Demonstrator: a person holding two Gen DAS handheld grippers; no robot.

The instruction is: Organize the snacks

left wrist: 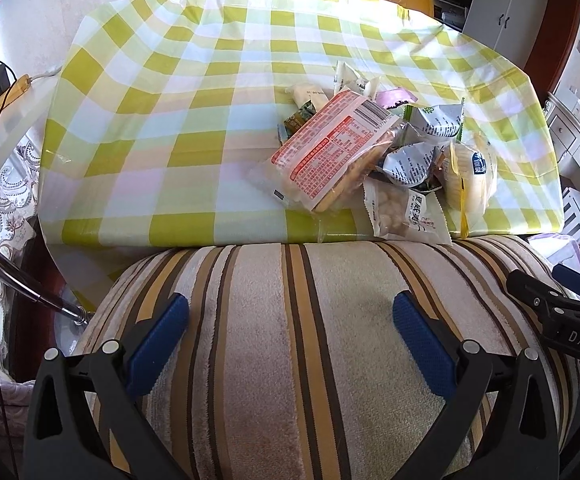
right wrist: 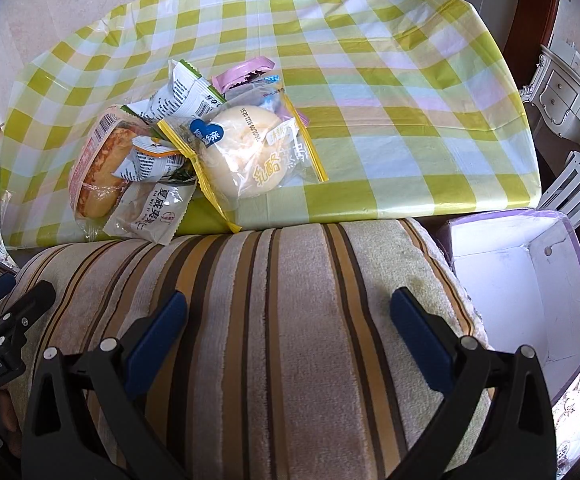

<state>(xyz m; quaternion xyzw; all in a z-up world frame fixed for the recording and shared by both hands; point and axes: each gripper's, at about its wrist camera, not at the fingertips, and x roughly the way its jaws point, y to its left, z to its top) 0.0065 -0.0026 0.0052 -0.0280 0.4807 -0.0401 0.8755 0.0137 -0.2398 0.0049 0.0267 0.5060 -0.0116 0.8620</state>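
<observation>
The jaws of the left gripper (left wrist: 290,336) and of the right gripper (right wrist: 290,336) are held wide apart, empty, above a striped cushion (left wrist: 310,360). The snack pile (left wrist: 382,160) is seen on the checked table (left wrist: 170,100), at one o'clock from the left gripper and eleven o'clock from the right. A white box (right wrist: 530,280) is placed at three o'clock.

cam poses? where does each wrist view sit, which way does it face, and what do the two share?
Left wrist: on the left gripper, open over a striped cushion, facing the checked table; the snack pile sits right of centre, the right gripper at the right edge.
Right wrist: on the right gripper, open, same heading; pile left, white box right, left gripper at the left edge.
Shared: cushion, table, pile.
</observation>
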